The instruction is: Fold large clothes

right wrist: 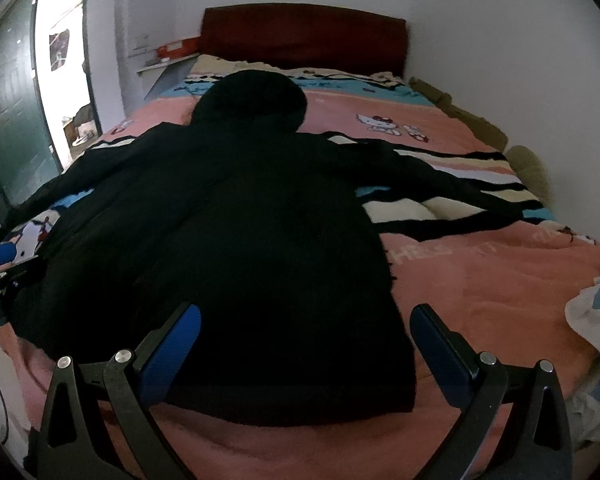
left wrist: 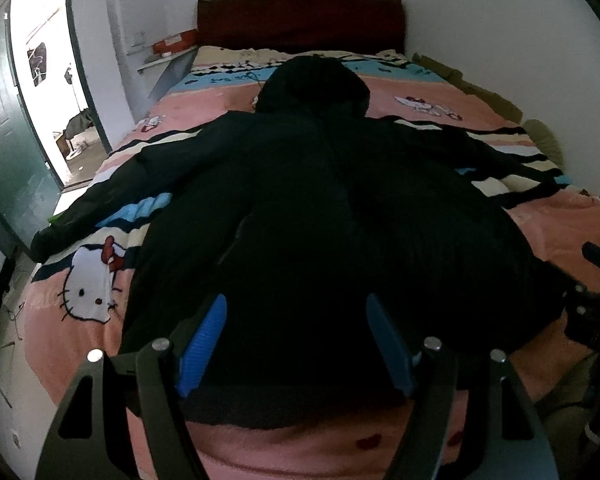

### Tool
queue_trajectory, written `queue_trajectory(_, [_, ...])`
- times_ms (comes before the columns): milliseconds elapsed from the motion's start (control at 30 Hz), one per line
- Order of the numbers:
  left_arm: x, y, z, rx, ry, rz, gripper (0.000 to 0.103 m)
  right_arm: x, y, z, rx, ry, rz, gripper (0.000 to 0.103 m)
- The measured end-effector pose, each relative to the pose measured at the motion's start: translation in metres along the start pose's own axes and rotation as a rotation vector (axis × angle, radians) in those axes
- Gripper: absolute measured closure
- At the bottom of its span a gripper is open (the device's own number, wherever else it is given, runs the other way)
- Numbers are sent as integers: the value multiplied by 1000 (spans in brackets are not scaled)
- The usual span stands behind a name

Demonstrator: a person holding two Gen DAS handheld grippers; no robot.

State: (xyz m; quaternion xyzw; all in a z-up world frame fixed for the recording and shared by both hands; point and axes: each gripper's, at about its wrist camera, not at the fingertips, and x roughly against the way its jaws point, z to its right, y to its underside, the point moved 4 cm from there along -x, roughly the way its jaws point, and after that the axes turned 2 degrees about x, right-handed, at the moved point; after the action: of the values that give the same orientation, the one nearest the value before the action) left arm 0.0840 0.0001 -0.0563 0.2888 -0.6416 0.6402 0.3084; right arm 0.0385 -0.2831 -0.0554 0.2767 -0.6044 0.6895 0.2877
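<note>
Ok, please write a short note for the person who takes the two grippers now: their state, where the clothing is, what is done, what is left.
Left gripper: open, empty, over the hem of the black hooded jacket.
Right gripper: open, empty, at the same hem.
The jacket lies flat on the pink blanket, hood toward the headboard, sleeves spread.
Done: spread out. Left: every fold.

A bed (left wrist: 560, 232) with a pink cartoon blanket stands against white walls (left wrist: 480, 20), dark red headboard (left wrist: 300, 16) behind; daylight enters a green door (left wrist: 4, 152) beyond the bed's left edge.
</note>
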Motion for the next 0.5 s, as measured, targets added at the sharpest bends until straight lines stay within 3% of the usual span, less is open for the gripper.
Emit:
queue_trajectory(300, [-28,-19,-18,32,-47,-17,32,-37,-16,70,-153,16,-27,1])
queue_trajectory(500, [-53,-37,-33,65,-103,-27,32,-83,-37,152,-318,84,-41,1])
